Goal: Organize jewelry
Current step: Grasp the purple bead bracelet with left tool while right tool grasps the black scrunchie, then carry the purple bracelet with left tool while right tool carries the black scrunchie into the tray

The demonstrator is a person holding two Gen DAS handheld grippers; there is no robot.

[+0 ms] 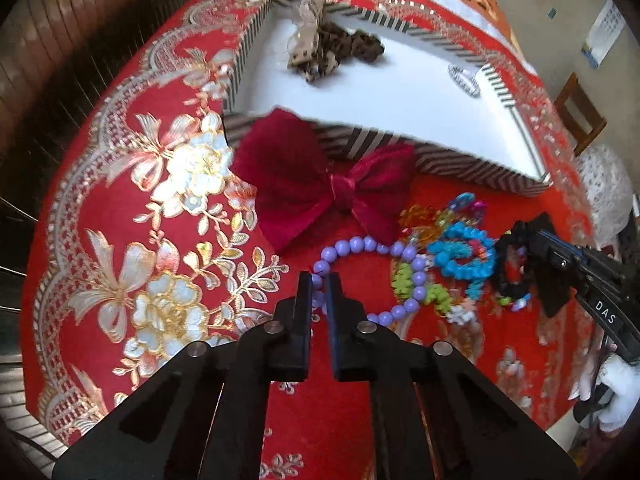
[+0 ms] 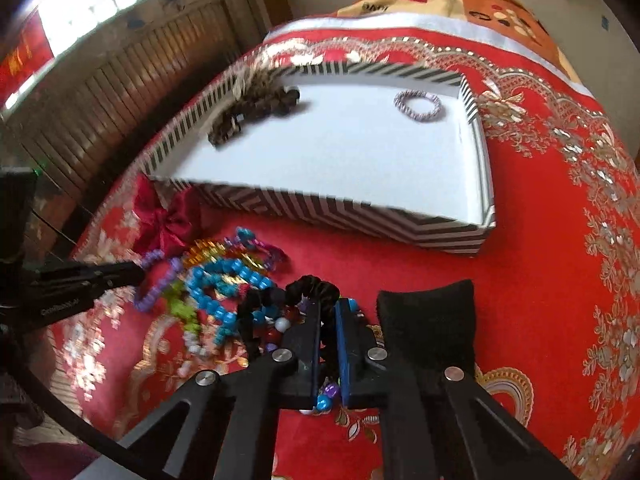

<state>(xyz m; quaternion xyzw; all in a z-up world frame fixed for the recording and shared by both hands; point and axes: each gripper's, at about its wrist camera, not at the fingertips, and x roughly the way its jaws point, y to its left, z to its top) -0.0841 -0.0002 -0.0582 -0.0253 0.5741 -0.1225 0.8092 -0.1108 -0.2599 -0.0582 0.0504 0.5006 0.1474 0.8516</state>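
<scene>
A loose pile of bead bracelets lies on the red cloth in front of a striped box (image 1: pixel 460 162). My left gripper (image 1: pixel 319 280) points down at the pile's left side, shut on a purple bead bracelet (image 1: pixel 360 245), with a bead showing between its fingers. In the right wrist view my right gripper (image 2: pixel 328 304) is shut on a black scrunchie (image 2: pixel 312 286), whose fabric sits between the pads. A blue bead bracelet (image 2: pixel 216 280) and green and orange pieces lie between the two grippers.
A dark red bow (image 1: pixel 320 184) leans against the box's front wall. Inside the box lie a leopard-print scrunchie (image 1: pixel 332 48) and a pale hair tie (image 2: pixel 418 105). A black velvet cushion (image 2: pixel 428 320) lies right of my right gripper. The cloth drops off at the left.
</scene>
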